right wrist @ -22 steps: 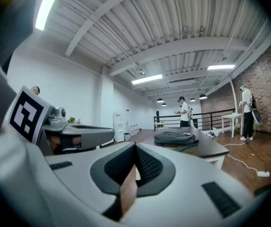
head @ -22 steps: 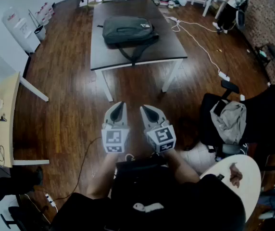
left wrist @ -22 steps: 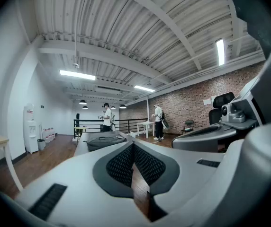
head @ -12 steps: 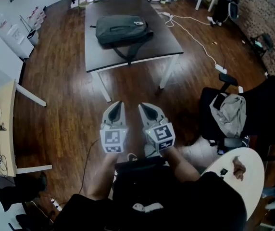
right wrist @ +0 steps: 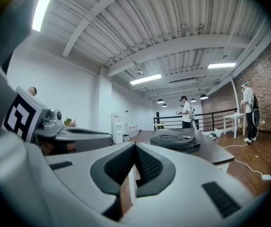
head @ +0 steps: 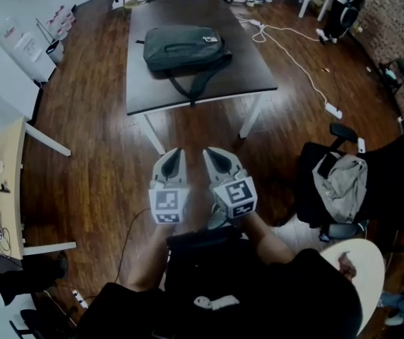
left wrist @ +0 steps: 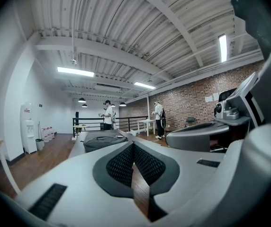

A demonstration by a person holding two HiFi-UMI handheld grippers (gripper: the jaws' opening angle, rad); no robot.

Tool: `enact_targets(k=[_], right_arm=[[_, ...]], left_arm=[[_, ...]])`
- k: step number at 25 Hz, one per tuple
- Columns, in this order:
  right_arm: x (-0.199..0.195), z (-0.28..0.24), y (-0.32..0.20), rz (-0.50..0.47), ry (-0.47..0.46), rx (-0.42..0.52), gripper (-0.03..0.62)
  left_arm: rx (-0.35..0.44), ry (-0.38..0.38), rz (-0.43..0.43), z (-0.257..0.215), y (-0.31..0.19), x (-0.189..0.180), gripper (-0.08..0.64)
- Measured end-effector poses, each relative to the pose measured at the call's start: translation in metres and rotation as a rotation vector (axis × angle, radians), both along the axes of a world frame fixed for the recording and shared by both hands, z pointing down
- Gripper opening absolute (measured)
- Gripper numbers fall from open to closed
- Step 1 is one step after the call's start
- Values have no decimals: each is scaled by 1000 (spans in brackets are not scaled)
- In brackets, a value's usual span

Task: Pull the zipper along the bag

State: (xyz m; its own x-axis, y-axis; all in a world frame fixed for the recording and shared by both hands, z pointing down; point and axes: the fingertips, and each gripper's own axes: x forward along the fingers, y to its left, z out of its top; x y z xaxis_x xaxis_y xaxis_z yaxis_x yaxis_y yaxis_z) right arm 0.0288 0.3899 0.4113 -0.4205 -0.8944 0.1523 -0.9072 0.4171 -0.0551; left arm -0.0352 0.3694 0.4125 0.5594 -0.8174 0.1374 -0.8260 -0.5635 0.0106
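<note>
A dark grey-green bag (head: pixel 184 48) lies flat on the dark table (head: pixel 244 76) across the room, its strap hanging over the near edge. Both grippers are held close to my body, far short of the table, side by side and pointing toward it. My left gripper (head: pixel 175 152) is shut with nothing between its pads. My right gripper (head: pixel 210 152) is shut and empty too. In the left gripper view the bag (left wrist: pixel 102 140) shows beyond the closed left gripper (left wrist: pixel 132 145). The right gripper view shows the bag (right wrist: pixel 176 140) past the closed right gripper (right wrist: pixel 135 148).
Wooden floor lies between me and the table. An office chair with a jacket (head: pixel 340 182) stands at the right, a round white table (head: pixel 357 274) near my right elbow. A white cable (head: pixel 294 55) trails right of the dark table. A light wooden desk (head: pixel 4 182) is at the left. Two people (left wrist: pixel 108 115) stand far behind.
The head view has swayed slightly, so the table and bag shift a little in the frame. Both grippers stay shut, side by side in front of me.
</note>
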Motion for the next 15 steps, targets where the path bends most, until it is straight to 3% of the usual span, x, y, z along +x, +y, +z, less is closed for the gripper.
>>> enact_targets(k=[8,12,15], right_arm=[[43,1,-61,-36,-13,-1,8],[54,-2,-88,-38,-56,1,8],[56,1,-101,-59,-37,0,8]], left_arm=[[-10,1,-28,0,-61,48,-5],[-9,-10,-36,-3,-84,57,-5],[-18,-27,-55,0,-95,59,-5]])
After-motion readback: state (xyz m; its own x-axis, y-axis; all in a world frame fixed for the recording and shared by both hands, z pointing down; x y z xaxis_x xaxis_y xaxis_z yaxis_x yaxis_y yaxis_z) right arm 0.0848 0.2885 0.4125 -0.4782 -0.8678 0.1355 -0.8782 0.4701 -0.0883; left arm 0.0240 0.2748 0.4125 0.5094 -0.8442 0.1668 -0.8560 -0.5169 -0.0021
